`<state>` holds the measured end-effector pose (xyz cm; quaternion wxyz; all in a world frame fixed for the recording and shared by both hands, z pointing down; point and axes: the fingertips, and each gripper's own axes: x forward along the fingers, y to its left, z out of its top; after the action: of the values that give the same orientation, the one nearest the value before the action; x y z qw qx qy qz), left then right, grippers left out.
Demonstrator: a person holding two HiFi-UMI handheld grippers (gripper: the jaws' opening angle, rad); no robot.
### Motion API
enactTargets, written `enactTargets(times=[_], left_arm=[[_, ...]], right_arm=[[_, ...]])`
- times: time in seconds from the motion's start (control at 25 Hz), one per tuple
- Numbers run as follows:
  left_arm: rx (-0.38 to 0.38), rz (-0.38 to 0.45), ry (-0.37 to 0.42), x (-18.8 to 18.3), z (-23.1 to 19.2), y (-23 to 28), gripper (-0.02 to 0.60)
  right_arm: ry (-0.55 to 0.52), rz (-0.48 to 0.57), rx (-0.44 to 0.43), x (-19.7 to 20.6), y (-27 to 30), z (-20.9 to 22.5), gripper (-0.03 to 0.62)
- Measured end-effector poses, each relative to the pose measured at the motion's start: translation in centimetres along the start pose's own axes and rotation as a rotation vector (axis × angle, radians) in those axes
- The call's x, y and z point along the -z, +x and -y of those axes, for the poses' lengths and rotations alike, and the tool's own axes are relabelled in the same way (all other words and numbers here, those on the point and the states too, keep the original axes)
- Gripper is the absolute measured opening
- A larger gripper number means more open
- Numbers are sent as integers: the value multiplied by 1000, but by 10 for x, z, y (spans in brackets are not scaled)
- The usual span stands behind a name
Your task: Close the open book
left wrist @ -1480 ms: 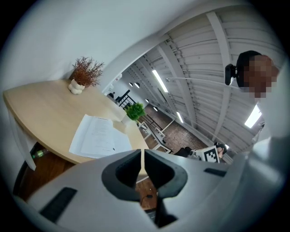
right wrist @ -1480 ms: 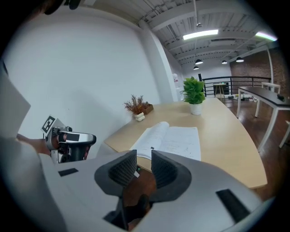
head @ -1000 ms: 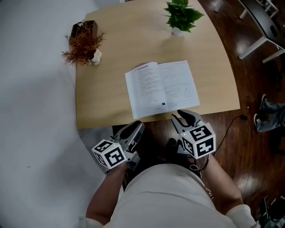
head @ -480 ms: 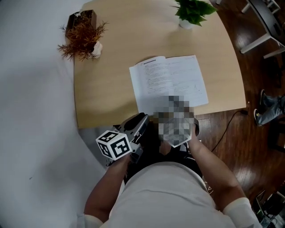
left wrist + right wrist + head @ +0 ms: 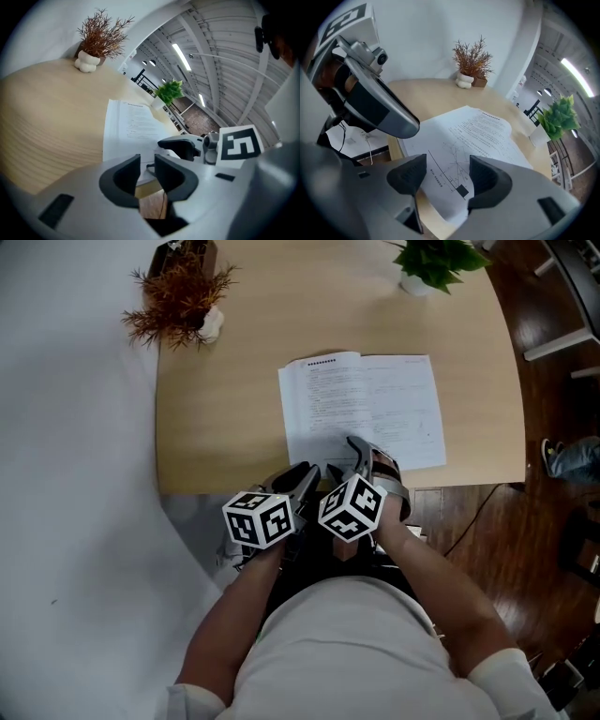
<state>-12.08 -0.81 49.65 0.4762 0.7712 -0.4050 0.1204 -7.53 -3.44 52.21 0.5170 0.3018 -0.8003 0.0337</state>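
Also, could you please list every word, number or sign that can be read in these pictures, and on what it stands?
Book: printed lines and a diagram, all too small to read.
Left cube and right cube: black-and-white square patterns only, no words.
Nothing else carries text.

A: What is crowding the open book [image 5: 361,409]?
B: 2 plants are standing well apart from it at the far edge, dried sprigs [image 5: 178,296] left, green plant [image 5: 439,261] right; bare tabletop [image 5: 220,418] is lying open between them and left of the pages.
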Motion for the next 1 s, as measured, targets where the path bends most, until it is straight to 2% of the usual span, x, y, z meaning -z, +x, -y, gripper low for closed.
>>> enactTargets(times=[0.12, 0.16, 0.24, 0.32, 0.36, 0.48, 0.52, 0.6, 0.64, 0.8, 1.0], left_arm=[[5, -1, -11, 1, 1, 4, 67], [8, -1, -13, 0, 2, 4, 67], [12, -3, -16, 0, 3, 5, 67], [14, -1, -20, -2, 3, 5, 67], [15, 3, -23, -3, 3, 4, 67], [16, 31, -39, -10, 0, -6, 67], [14, 43, -45, -12, -3, -10, 67], [8, 65, -57, -16, -12, -19, 67], [3, 72, -62, -17, -16, -23, 67], [-6, 80, -66, -19, -29, -35, 67], [7, 72, -71, -16, -34, -41, 67]], right_arm=[[-37, -7, 20, 0, 2, 1, 246], [-47, -8, 34, 1, 1, 3, 208], [-66, -10, 64, 2, 2, 9, 80], [-69, 2, 76, 2, 2, 13, 15], [-60, 21, 69, 0, 1, 13, 11], [-77, 102, 5, -11, -9, 5, 12], [-109, 127, -26, -15, -13, -1, 45], [-188, 171, -92, -24, -20, -16, 158], [-235, 188, -122, -28, -23, -24, 183], [-460, 203, -198, -35, -23, -57, 192], [-703, 123, -262, -21, -11, -83, 212]])
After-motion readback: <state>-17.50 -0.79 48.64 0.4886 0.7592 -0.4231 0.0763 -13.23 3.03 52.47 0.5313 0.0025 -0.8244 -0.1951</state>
